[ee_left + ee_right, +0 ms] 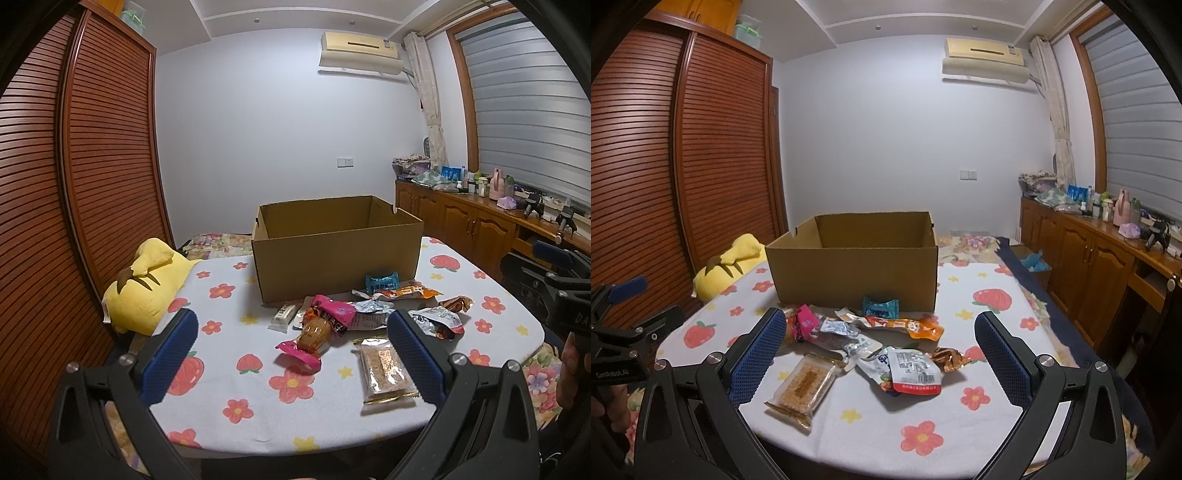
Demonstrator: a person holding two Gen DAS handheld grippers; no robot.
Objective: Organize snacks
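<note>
An open brown cardboard box [334, 251] [855, 269] stands on the flowered table, seemingly empty. In front of it lies a pile of snack packets: a pink-wrapped snack [319, 330] [805, 320], a clear-wrapped cereal bar [386, 369] [803, 386], an orange packet [406, 291] [905, 325], a small teal packet [382, 282] [881, 306], a white-and-red pouch [437, 321] [914, 371]. My left gripper [291, 354] is open above the near table, the pink snack and cereal bar between its fingers. My right gripper [881, 354] is open, hovering before the pile.
A yellow plush toy [147, 288] [729, 266] lies at the table's left edge. A slatted wooden wardrobe [92, 166] stands at left. A wooden sideboard [1100, 266] with bottles runs along the right. The table [923, 417] edge curves near me.
</note>
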